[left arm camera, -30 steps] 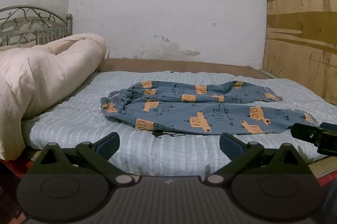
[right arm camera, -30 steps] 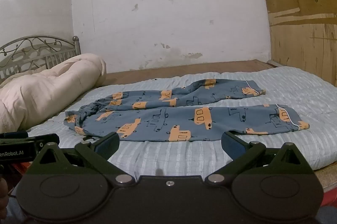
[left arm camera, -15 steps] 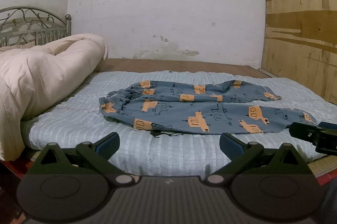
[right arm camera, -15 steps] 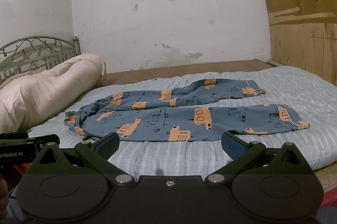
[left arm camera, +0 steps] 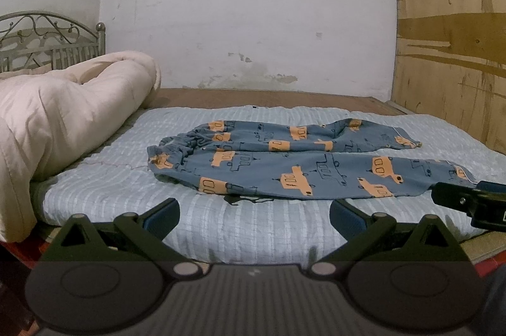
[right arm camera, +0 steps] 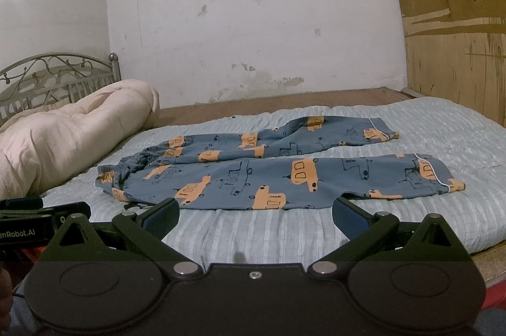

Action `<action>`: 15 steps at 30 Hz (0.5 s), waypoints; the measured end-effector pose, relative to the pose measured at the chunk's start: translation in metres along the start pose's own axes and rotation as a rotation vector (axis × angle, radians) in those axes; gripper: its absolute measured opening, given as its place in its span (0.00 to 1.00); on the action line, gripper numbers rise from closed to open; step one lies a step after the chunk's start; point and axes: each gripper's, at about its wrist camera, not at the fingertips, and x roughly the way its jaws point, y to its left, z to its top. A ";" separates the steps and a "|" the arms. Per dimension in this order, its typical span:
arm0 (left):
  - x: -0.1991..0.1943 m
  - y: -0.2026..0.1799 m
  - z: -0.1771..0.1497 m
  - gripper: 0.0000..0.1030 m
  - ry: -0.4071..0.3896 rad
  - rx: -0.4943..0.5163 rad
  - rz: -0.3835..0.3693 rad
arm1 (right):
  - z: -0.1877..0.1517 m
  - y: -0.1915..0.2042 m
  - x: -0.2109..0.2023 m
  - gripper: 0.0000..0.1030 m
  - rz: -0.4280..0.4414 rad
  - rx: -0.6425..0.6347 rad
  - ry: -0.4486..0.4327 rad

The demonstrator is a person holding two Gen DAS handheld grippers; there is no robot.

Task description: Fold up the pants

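1. Left gripper (left arm camera: 254, 214): we held it with its jaws spread wide and nothing between them, short of the near edge of the bed and clear of the cloth.
2. Right gripper (right arm camera: 256, 214): it was likewise fully parted and empty, low before the mattress edge; its body showed at the right margin of the left wrist view.
3. Pyjama pants (right arm camera: 268, 174): blue with orange vehicle prints, they lay spread flat on the pale blue striped quilt (right arm camera: 253, 234), beyond both sets of fingertips and untouched by either.
4. Orientation of the garment: the gathered waistband (left arm camera: 177, 146) pointed toward the left, and the two cuffs (right arm camera: 439, 177) toward the right. The legs lay side by side, the far one angled slightly away, with a gap between them near the hems.
5. Surroundings: a rolled cream duvet (left arm camera: 63, 114) sat at the left, well apart from the pants, before a metal headboard (left arm camera: 47, 41).
6. Progress: we judged no fold made; laying one leg over the other and folding lengthwise all remained.
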 end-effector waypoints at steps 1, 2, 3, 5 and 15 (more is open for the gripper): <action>0.000 0.000 0.000 1.00 0.000 0.000 0.000 | 0.001 0.003 -0.001 0.99 0.000 0.000 0.001; 0.000 0.000 0.000 1.00 0.000 0.000 0.000 | 0.002 0.001 -0.001 0.99 0.000 0.001 0.000; 0.000 0.000 0.000 1.00 0.000 0.000 0.000 | 0.002 0.001 -0.001 0.99 0.000 0.001 0.001; 0.000 0.000 0.000 1.00 0.000 0.000 0.001 | 0.003 0.003 -0.001 0.99 -0.001 0.001 0.002; 0.000 -0.001 0.000 1.00 0.000 0.002 0.001 | -0.001 0.000 0.002 0.99 0.002 0.000 0.011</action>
